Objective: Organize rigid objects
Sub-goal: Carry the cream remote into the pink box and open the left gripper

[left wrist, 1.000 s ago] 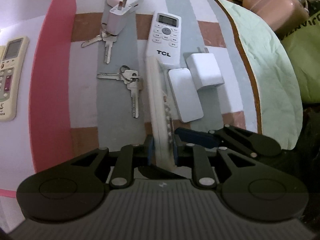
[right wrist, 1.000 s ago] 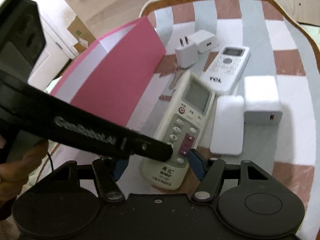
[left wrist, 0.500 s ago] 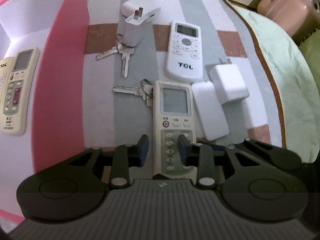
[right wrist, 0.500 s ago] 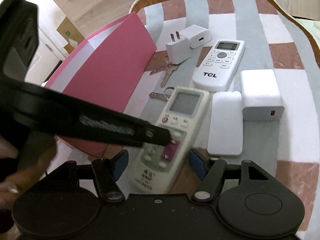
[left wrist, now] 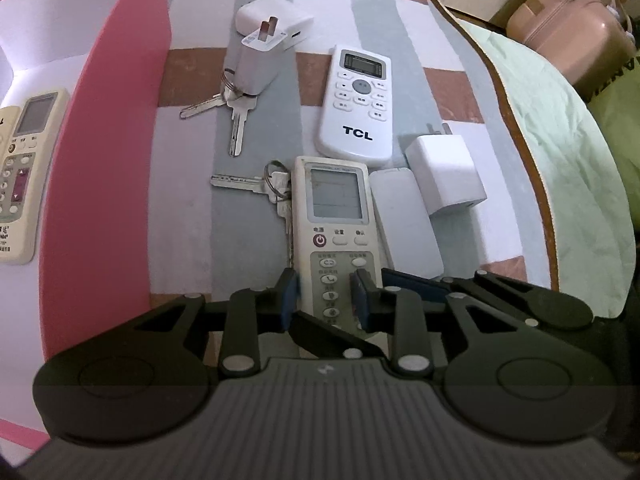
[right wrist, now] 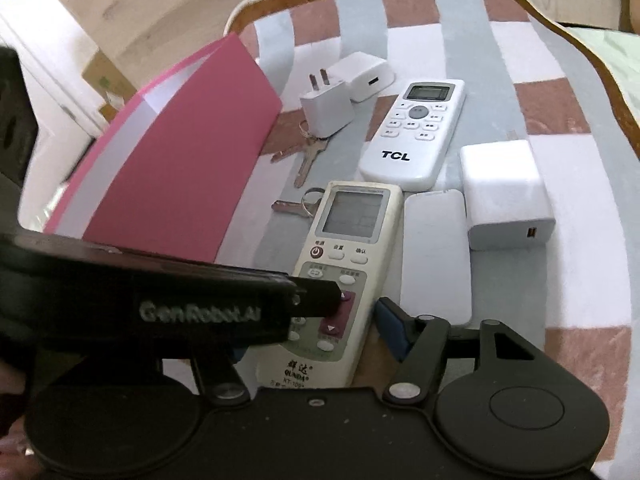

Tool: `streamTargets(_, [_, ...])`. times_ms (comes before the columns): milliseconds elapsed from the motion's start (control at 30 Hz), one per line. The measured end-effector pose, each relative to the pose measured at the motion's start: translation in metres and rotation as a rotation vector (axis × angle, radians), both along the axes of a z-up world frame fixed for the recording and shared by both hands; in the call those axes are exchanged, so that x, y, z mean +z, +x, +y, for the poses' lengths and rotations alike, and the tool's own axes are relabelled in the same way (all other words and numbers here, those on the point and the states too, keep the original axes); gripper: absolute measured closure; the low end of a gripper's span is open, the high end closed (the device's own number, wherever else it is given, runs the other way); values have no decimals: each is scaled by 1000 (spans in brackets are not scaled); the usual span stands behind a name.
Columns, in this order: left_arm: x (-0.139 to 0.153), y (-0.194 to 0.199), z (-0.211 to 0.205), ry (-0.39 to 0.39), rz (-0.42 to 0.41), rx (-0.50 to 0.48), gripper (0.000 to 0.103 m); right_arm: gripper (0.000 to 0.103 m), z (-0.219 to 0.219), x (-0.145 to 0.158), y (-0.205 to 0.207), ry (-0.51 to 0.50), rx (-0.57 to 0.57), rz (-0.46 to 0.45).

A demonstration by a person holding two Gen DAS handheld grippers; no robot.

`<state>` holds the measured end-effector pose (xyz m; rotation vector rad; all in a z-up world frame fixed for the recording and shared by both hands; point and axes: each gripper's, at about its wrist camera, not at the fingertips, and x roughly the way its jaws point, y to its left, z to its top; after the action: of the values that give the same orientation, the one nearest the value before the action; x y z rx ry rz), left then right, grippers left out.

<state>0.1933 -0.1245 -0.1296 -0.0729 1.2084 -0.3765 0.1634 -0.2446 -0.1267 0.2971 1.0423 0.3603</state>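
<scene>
Left gripper [left wrist: 324, 296]: held low over the near end of the cream remote [left wrist: 334, 216]. Its narrow-set fingers lie above the button face, not against the sides. The jaws are closing and nothing is pinched.
Right gripper [right wrist: 316, 340]: set astride the same end of the cream remote, which lies between its fingers. The jaws are closing. A strip of cloth is seen between the right pad [right wrist: 390, 328] and the remote's edge. The left pad is hidden behind the left gripper.
Cream remote: laid flat on the striped cloth [left wrist: 192, 240], screen end far and face up, partly over the near keys [left wrist: 248, 184].
White case [left wrist: 404, 224]: laid just right of the cream remote, alongside it.
TCL remote [left wrist: 358, 104]: laid face up just beyond the cream remote.
Right charger [left wrist: 444, 176]: placed right of the case, touching it.
Far chargers [left wrist: 256, 68]: two are seen together at the far left, one with prongs up, resting on the far keys [left wrist: 232, 120].
Pink box [left wrist: 108, 160]: stood open at the left. Two remotes [left wrist: 24, 172] are seen inside.
Suitcase [left wrist: 572, 20]: seen at the far right, off the cloth.
</scene>
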Motion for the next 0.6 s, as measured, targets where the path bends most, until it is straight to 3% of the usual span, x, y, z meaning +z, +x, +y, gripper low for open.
streamTargets(133, [8,-6,7,-52,21,0,75,41,3,9,-6,-51,7,-16])
streamTargets(600, [109,-38,25,-109,-162,-49,75,40,13,103,-42,-105,-23,-219])
